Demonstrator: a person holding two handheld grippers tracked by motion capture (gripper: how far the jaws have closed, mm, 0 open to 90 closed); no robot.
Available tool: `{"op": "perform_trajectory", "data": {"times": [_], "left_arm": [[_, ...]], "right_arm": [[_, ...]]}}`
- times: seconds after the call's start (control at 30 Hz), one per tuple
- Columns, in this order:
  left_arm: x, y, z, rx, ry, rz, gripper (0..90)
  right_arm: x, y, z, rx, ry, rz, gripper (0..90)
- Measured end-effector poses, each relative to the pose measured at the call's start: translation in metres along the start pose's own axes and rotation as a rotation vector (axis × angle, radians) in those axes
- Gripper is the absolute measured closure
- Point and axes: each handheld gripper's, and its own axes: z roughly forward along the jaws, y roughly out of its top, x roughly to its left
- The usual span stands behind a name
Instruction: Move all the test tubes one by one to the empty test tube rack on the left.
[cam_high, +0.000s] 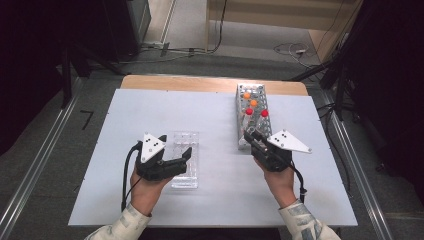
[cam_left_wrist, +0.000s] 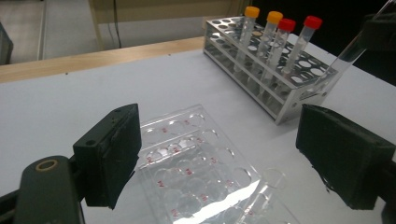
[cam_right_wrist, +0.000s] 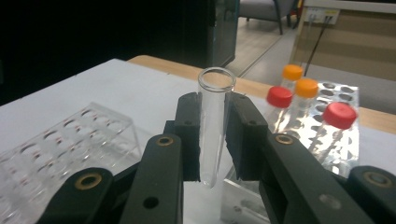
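Clear, uncapped glass test tube (cam_right_wrist: 215, 126) pinched upright between the black fingers (cam_right_wrist: 189, 135) of the right gripper (cam_right_wrist: 214, 140), open rim above the pads, rounded bottom just below them. In the high view, right gripper (cam_high: 256, 137) at about 4 o'clock of the desk (cam_high: 220, 205), just at the near end of the metal test tube rack (cam_high: 254, 107). In the left gripper view, same tube (cam_left_wrist: 350, 51) seen slanting at 1 o'clock, above the rack's near corner, clear of the holes.

Perforated metal rack (cam_left_wrist: 261, 79) lying lengthwise toward 12 o'clock, right of desk centre. Four capped tubes standing in it: two with orange caps (cam_right_wrist: 299, 79) farther off, two with red caps (cam_right_wrist: 338, 115) nearer.

Clear plastic well plate (cam_left_wrist: 196, 163), with rows of round wells and small red marks, flat on the desk at about 7 o'clock of centre, well apart from the rack. Left gripper (cam_high: 176, 159) resting over it, fingers (cam_left_wrist: 114, 154) spread wide with the plate's near part between them; contact with the plate cannot be told. Held from below by the left hand (cam_high: 145, 187); right hand (cam_high: 280, 182) likewise behind its gripper, patterned sleeves at 6 o'clock.

Pale grey desk top with a wooden far edge; grey floor and cables beyond.
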Motion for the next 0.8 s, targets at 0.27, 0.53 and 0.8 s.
{"op": "perform_trajectory", "data": {"times": [0.27, 0.53, 0.8], "left_arm": [[-0.017, 0.001, -0.001, 0.007, -0.055, 0.022, 15.3], [-0.034, 0.000, 0.002, 0.019, -0.106, 0.049, 16.5], [-0.053, -0.001, 0.010, 0.026, -0.185, 0.059, 25.7]], "right_arm": [[0.023, -0.017, -0.002, 0.066, 0.079, -0.040, 72.9], [0.045, -0.031, 0.001, 0.127, 0.146, -0.075, 72.8], [0.054, -0.037, 0.004, 0.147, 0.162, -0.092, 72.8]]}}
